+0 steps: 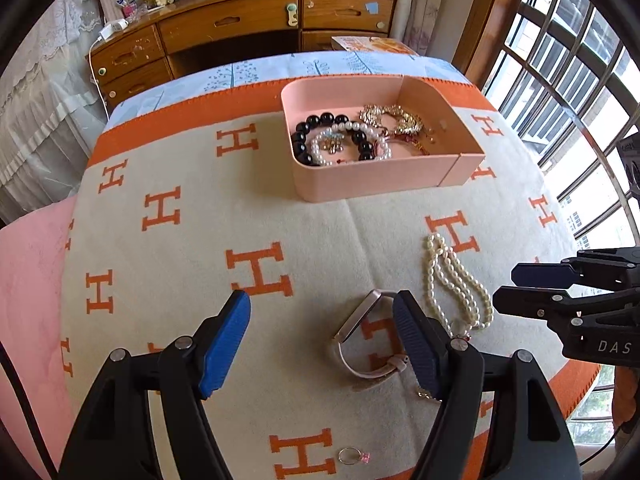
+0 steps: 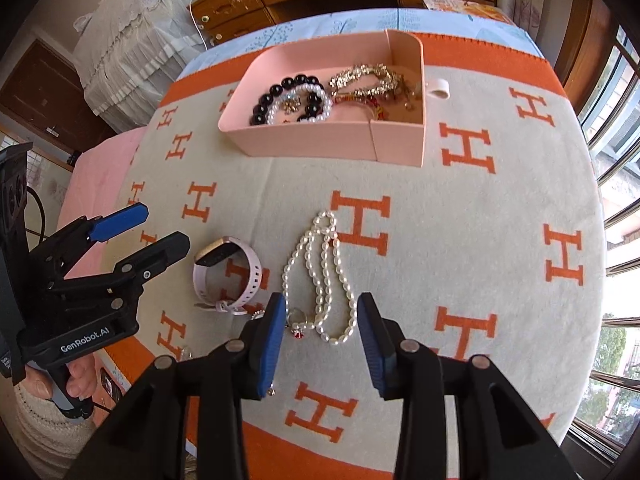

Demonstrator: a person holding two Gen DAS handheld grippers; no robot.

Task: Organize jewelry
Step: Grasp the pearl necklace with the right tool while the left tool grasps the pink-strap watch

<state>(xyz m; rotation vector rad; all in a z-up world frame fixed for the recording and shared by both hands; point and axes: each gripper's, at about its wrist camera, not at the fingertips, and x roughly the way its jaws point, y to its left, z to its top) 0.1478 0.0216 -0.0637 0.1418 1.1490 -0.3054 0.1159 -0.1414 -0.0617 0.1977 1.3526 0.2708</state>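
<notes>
While a cream blanket (image 1: pixel 192 264) with orange H letters fills most of both views, a pink tray (image 1: pixel 360 180) stands on it in the upper middle of each frame. Inside the tray lie a black bead bracelet (image 1: pixel 320 122), a white pearl bracelet (image 1: pixel 352 128) overlapping it, and a heap of gold chain (image 1: pixel 394 118) toward the tray's right side.

Lower in the left wrist view, the left gripper (image 1: pixel 322 338) hangs over the cloth with its blue pads spread wide and gripping nothing; a pale pink watch (image 1: pixel 356 336) lies just inside its right pad, though whether the pad touches the strap is hard to say.

At the bottom centre of the right wrist view, the right gripper (image 2: pixel 322 340) stands with its jaws moderately apart and empty, the low end of a loose pearl necklace (image 2: pixel 320 276) lying between the pads without being pressed. A small ring with a red stone (image 2: pixel 298 322) sits beside the necklace, close to the left pad. Another ring with a pink stone (image 1: pixel 352 456) lies at the bottom of the left wrist view.
</notes>
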